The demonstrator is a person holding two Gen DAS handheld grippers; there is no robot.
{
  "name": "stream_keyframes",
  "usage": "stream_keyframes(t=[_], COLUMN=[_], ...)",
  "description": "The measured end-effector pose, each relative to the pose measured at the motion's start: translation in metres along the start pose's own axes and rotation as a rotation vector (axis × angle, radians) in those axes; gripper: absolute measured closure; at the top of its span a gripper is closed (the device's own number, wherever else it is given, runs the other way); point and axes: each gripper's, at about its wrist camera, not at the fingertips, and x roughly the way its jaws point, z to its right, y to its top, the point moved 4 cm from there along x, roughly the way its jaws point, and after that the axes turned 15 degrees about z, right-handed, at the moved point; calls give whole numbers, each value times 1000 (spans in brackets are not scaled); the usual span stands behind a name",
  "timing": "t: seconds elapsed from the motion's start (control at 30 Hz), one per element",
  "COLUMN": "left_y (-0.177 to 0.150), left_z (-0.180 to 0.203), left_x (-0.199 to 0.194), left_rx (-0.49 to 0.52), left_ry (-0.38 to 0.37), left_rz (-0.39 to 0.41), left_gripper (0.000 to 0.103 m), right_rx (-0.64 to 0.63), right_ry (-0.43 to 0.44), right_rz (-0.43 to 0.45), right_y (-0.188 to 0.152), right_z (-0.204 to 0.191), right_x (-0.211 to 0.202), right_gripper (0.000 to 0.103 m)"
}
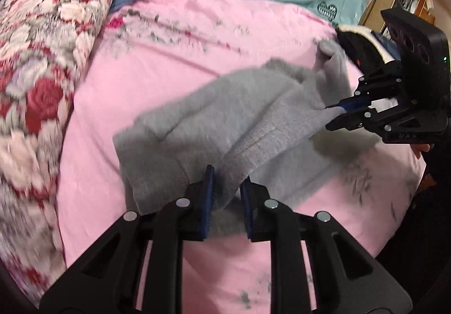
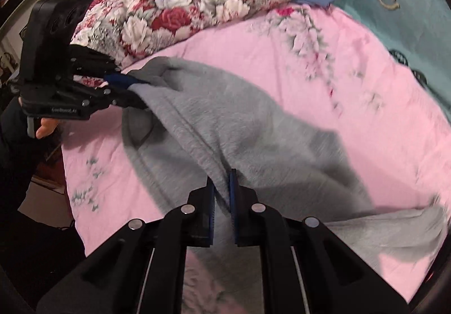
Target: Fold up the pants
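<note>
Both grippers — left gripper, right gripper — pinch grey pants edges.

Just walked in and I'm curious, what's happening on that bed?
A person is folding fuzzy grey pants on a pink floral bedsheet. The left claw and the right claw each pinch an edge of the fabric, holding it partly lifted and stretched between them. A rose-patterned quilt sits alongside.
</note>
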Motion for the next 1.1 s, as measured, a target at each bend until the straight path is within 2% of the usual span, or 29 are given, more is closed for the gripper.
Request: stream_keyframes(t=[0.23,0.43,0.57,0.73,0.9,1.0,1.1], left_y=[-25,-34,-24,-12,11,14,-6], left_z=[-1,-3,-10,-12,-13,-8,-9], left_x=[-7,-7,-19,-22,-30,-32,-21], left_rx=[-28,-49,-53,43,111,148,119], left_ry=[6,24,63,102,145,142,102], left_rz=[-21,-31,2,-15,9,-2,-50], left_gripper=[82,81,81,81,81,81,80], right_rx=[30,17,43,40,94,85,56], right_ry=[27,-40,-9,12,50,47,40], right_rz=[-8,-34,18,45,87,94,53], right_y=[-32,-50,-39,-30,-18,-12,-20], right_z=[-21,-29,-34,-41,-43,-44,-47], right_x=[9,33,27,21,20,17,22], right_gripper=[93,93,93,93,93,93,93])
